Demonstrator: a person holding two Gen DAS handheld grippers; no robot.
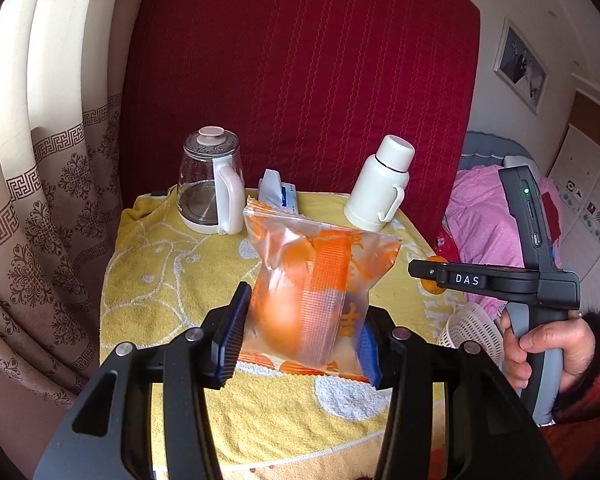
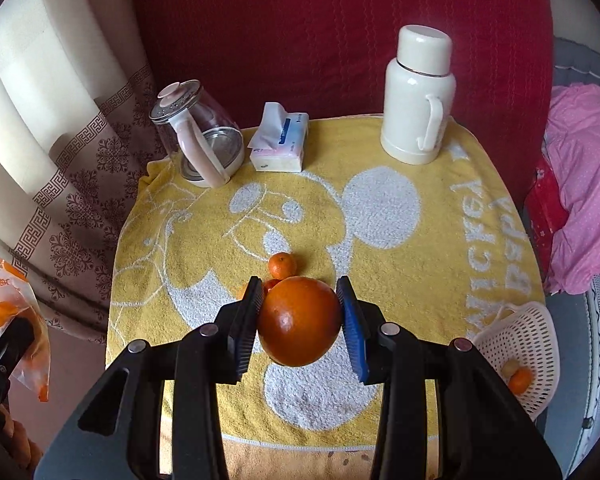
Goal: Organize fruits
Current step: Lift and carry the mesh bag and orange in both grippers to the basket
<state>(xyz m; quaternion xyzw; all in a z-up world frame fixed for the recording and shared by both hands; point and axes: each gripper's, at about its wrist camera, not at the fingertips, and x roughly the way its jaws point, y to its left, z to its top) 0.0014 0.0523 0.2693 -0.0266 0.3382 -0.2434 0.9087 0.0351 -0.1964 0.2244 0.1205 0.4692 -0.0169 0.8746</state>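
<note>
My left gripper [image 1: 300,336] is shut on a clear and orange plastic bag [image 1: 320,280] with an orange inside, held above the yellow towel [image 1: 172,280]. The bag also shows at the left edge of the right wrist view [image 2: 16,320]. My right gripper [image 2: 302,318] is shut on a large orange [image 2: 300,320] above the towel [image 2: 420,280]. A small mandarin [image 2: 283,266] lies on the towel just beyond it, with another small fruit partly hidden behind the orange. The right gripper shows from the side in the left wrist view [image 1: 424,270].
A glass kettle [image 2: 198,136], a tissue pack [image 2: 280,144] and a white thermos [image 2: 418,96] stand along the towel's far edge. A white perforated basket [image 2: 520,344] with small fruits sits at the right edge. Curtains hang left; a red padded board stands behind; pink bedding lies right.
</note>
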